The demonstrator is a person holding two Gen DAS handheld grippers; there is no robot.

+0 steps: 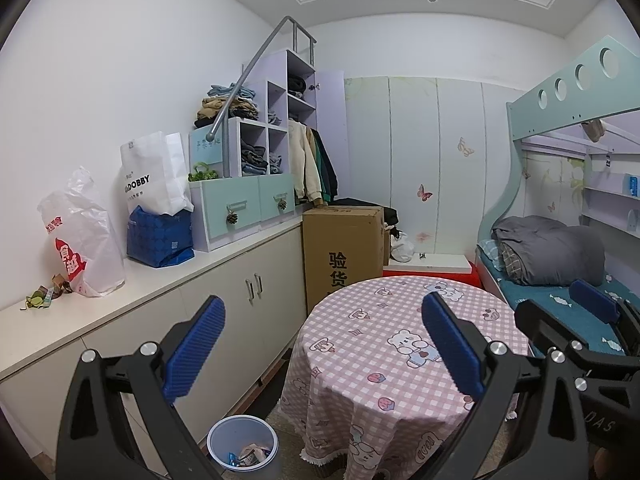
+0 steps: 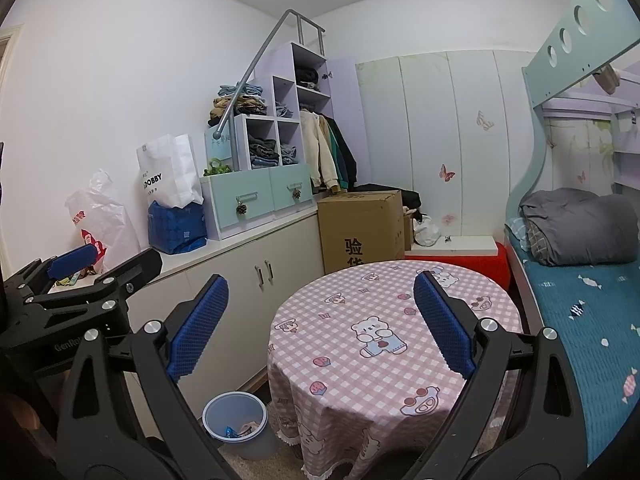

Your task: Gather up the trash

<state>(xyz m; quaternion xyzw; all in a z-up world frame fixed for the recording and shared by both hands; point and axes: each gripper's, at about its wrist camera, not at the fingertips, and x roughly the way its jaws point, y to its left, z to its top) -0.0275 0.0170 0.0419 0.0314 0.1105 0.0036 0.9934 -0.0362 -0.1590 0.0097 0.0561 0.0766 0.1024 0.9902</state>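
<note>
Grey trash bin [image 1: 243,442] upright, mouth up.

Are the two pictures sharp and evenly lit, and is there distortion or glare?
Left wrist view: sharp, soft even light, strong fisheye bending of the counter edge, dark corners. Right wrist view: equally sharp, the bunk bed frame curves, no glare on the round table; only small bright highlights on gripper bolts.

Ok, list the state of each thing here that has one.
Left gripper: open, holding nothing.
Right gripper: open, holding nothing.
Bin: upright on the floor, trash inside.
Scraps: loose on the counter.
Table: top bare.
Cabinet doors: shut.
</note>
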